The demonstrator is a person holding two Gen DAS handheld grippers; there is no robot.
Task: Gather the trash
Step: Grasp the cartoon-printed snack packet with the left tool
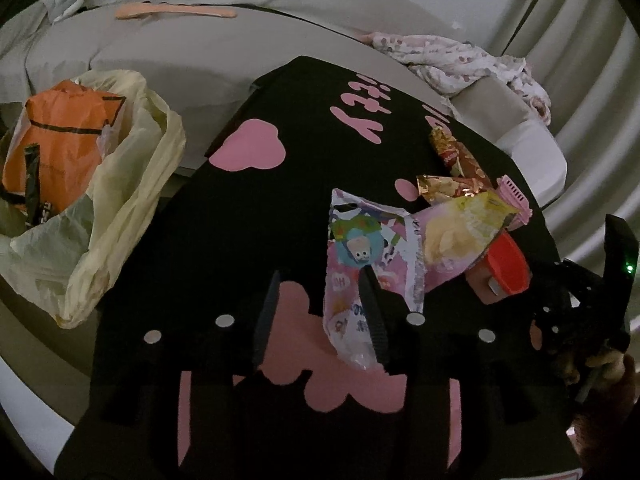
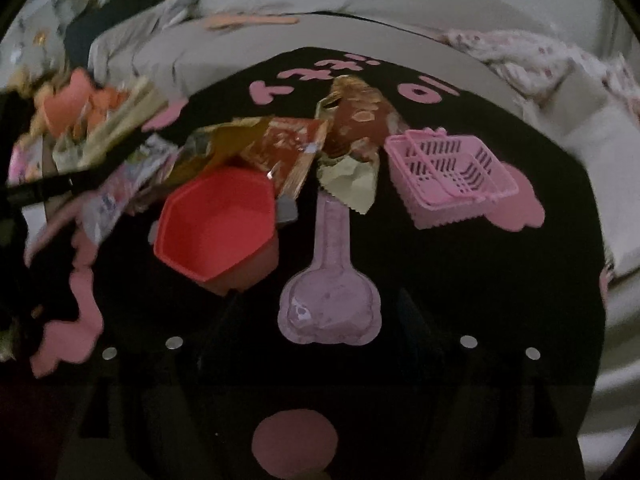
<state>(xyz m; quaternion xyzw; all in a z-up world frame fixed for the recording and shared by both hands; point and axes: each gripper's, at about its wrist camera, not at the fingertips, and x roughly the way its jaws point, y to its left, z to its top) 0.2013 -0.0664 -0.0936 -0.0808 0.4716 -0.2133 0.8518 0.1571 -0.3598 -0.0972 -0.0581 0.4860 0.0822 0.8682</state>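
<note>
L gripper (image 1: 320, 312) jaws apart straddling edge of pink wrapper (image 1: 360, 276), centre frame on black bench (image 1: 200, 240); close low on foil, then carry to bag (image 1: 120, 200) mid-left; R gripper (image 2: 320, 320) jaws apart, idle.

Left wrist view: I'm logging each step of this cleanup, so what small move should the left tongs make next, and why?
Probably shift the left tongs slightly right and close. They look open, and their right finger lies across the pink wrapper rather than straddling it. The wrapper lies flat on the black table, and the yellowish trash bag waits open to the left.
</note>
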